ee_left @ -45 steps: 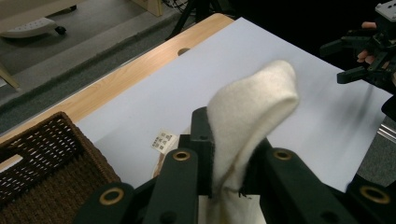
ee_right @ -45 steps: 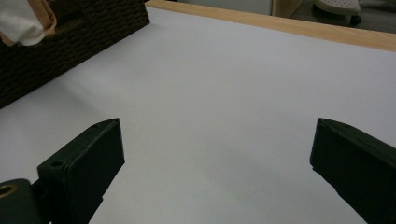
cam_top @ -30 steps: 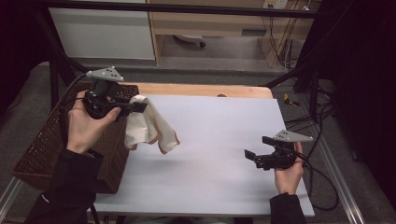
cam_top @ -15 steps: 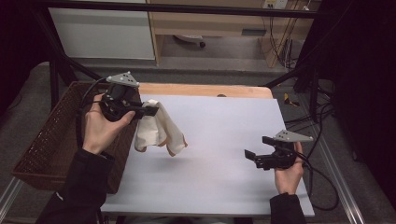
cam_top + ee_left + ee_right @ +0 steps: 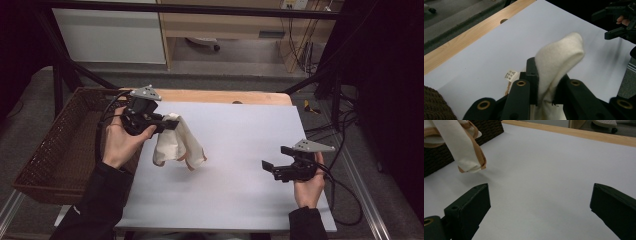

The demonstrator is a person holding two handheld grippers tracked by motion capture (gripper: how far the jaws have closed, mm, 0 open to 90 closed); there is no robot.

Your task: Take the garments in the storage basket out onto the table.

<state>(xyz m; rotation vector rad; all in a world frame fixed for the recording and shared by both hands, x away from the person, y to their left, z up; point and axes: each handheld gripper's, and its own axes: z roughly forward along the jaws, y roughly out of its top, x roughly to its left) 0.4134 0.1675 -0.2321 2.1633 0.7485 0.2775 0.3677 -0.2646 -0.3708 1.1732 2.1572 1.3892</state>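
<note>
I've got the left gripper (image 5: 167,124) pinching the cloth (image 5: 176,146) near the desk's (image 5: 240,200) left edge (clear of the basket (image 5: 60,145)) so it hangs free; right gripper (image 5: 272,167) spread wide, ready.

You work at a wooden table (image 5: 220,96) covered by a white sheet (image 5: 235,190). A brown wicker basket (image 5: 55,155) sits against the sheet's left edge, beyond the table's side.
</note>
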